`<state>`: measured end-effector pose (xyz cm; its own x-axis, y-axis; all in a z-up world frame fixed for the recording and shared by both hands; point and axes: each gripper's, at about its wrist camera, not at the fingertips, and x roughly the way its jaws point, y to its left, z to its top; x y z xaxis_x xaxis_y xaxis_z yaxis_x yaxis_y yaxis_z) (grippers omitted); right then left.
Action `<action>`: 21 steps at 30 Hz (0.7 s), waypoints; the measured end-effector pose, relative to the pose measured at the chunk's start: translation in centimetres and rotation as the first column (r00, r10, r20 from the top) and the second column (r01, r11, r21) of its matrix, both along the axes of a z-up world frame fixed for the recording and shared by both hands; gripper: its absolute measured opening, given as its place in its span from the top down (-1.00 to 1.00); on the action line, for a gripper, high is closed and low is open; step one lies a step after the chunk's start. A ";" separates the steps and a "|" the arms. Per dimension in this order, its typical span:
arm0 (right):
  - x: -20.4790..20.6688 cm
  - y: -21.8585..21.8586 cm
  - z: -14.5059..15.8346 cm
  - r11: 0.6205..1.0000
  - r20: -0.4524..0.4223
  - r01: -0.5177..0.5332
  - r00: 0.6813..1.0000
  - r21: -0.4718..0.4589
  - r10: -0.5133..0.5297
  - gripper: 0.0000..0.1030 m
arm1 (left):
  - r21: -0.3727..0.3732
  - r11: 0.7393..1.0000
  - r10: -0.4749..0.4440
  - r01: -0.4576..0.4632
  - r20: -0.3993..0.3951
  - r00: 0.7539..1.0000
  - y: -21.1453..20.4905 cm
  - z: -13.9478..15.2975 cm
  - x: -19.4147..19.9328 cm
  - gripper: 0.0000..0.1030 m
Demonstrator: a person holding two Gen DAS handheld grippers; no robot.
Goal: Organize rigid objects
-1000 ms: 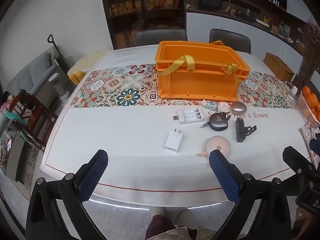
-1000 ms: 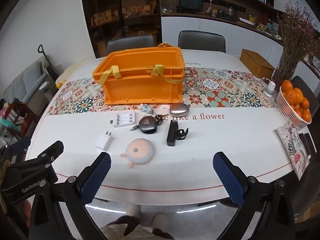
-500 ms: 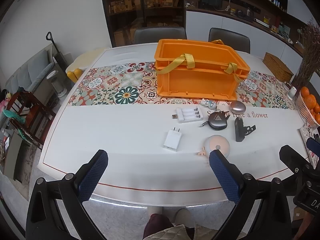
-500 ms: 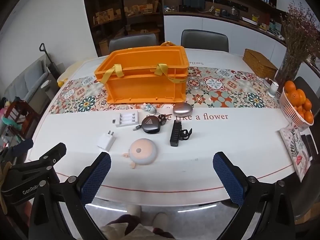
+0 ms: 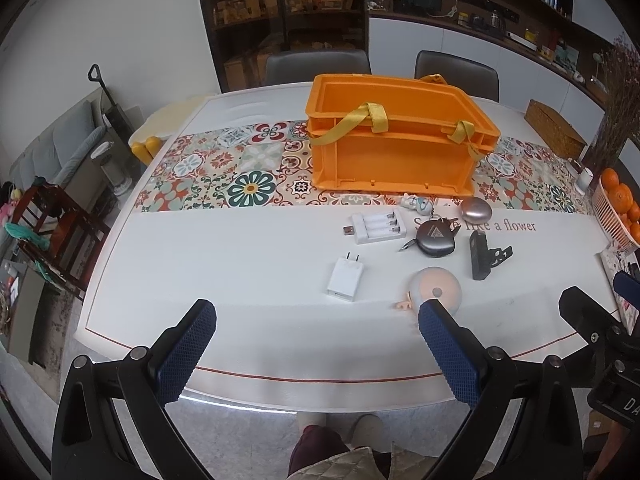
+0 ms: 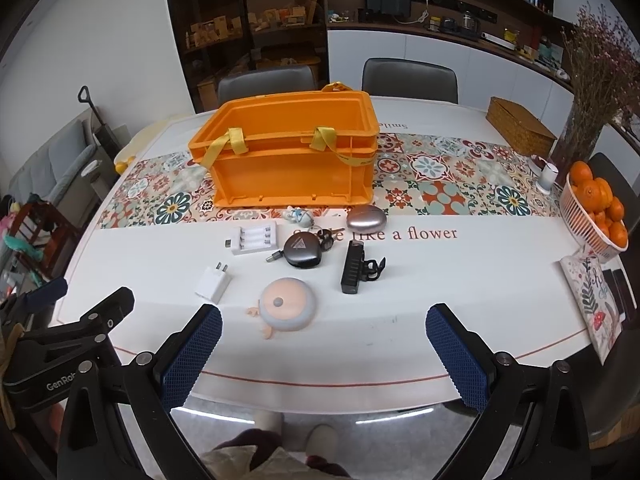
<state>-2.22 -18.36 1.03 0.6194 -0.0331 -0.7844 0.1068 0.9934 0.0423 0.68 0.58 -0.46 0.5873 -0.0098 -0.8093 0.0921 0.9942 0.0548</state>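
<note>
Both the left hand-held gripper (image 5: 314, 346) and the right hand-held gripper (image 6: 324, 350) hang over the near edge of the white tabletop (image 6: 440, 280), jaws spread wide and holding nothing. An orange crate (image 6: 292, 160) stands on the patterned runner (image 6: 440, 184). Just in front of it lie a battery charger (image 6: 254, 238), a white plug adapter (image 6: 213, 283), a round pink-topped device (image 6: 287, 309), a dark round case (image 6: 303, 251), a silver pebble-shaped case (image 6: 366, 219) and a black clip light (image 6: 354, 266).

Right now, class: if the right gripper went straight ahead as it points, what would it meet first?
Probably the black clip-on device, lying just ahead of the open right gripper; the round peach-coloured gadget sits slightly left of that line. Depth is uncertain.
</note>
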 end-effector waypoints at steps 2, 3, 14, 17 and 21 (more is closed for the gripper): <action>0.0 0.0 0.0 1.000 0.000 -0.001 1.000 0.000 0.001 -0.99 | 0.000 1.000 -0.001 0.001 0.003 1.000 0.0 0.0 0.0 -1.00; 0.0 0.0 0.0 1.000 0.001 0.002 1.000 0.001 -0.002 -0.99 | 0.001 1.000 -0.001 0.001 0.003 1.000 0.0 0.0 0.0 -1.00; 0.0 0.0 0.0 1.000 -0.001 0.001 1.000 0.001 -0.001 -0.99 | -0.001 1.000 -0.003 0.003 -0.002 1.000 -0.1 -0.1 0.0 -1.00; 0.1 0.1 -0.1 1.000 -0.005 0.001 1.000 0.001 -0.001 -0.99 | -0.002 1.000 -0.003 0.003 -0.004 1.000 -0.1 -0.1 0.1 -1.00; 0.1 0.0 -0.1 1.000 -0.003 0.001 1.000 0.001 -0.001 -0.99 | -0.002 1.000 -0.004 0.004 -0.004 1.000 -0.1 -0.2 0.1 -1.00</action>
<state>-2.08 -18.32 0.93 0.6168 -0.0326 -0.7865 0.1078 0.9932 0.0433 0.78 0.46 -0.61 0.5840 -0.0132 -0.8116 0.0960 0.9940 0.0529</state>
